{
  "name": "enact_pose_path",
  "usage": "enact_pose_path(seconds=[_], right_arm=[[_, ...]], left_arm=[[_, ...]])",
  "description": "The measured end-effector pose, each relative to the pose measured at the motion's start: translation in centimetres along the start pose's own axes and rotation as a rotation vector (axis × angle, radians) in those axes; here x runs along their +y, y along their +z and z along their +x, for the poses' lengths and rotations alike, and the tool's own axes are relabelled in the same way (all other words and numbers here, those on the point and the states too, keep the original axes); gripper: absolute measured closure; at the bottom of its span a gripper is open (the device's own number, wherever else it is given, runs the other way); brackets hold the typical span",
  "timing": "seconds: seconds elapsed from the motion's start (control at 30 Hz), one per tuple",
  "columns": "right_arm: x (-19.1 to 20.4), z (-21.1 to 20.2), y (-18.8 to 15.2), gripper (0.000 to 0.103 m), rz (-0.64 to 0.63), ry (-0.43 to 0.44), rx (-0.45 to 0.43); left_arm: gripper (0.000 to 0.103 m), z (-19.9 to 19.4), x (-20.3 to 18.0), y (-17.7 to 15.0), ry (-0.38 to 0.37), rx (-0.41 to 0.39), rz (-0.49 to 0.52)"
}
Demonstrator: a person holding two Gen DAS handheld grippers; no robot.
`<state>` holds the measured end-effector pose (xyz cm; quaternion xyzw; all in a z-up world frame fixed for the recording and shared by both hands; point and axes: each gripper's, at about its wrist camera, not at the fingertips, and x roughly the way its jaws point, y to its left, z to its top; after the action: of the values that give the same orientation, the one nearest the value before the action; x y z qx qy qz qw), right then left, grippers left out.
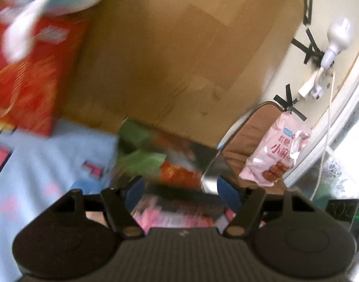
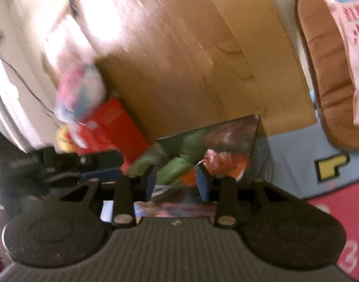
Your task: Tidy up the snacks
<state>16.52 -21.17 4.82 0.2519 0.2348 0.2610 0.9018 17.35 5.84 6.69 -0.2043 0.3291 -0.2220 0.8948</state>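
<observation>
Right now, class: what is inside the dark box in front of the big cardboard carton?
Inside the dark box lie green packets and an orange packet. Anything beneath them is covered, and blur hides their labels.

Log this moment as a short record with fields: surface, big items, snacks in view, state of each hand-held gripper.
surface: light blue play mat with coloured shapes
backdrop: large cardboard box
beside it: red carton, a pastel plush toy on top
snack tray: shiny box holding green packets and an orange packet
chair: brown cushioned seat with a pink snack bag on it
left hand-held gripper: open, nothing gripped
right hand-held gripper: open, over the tray, nothing gripped
image quality: motion blur
</observation>
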Motion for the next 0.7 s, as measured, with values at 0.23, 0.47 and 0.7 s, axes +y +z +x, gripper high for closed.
enact_pose_path(seconds=[0.23, 0.47, 0.7], right_arm=[[3.0, 3.5, -5.7, 0.062, -0.149, 0.051, 0.239], [3.5, 3.9, -7.1, 0.057, -0.174, 0.047, 0.308], [4.9, 0.4, -7.9, 0.058, -0.283, 0.057, 0.292]], left_arm=[[0.035, -2.9, 2.2, -5.0, 0.052, 0.045, -0.085], [0.038, -2.5, 1.6, -6.3, 0.099, 0.088, -0.069], [0.038, -4.4, 2.0, -7.1, 0.118, 0.078, -0.049]])
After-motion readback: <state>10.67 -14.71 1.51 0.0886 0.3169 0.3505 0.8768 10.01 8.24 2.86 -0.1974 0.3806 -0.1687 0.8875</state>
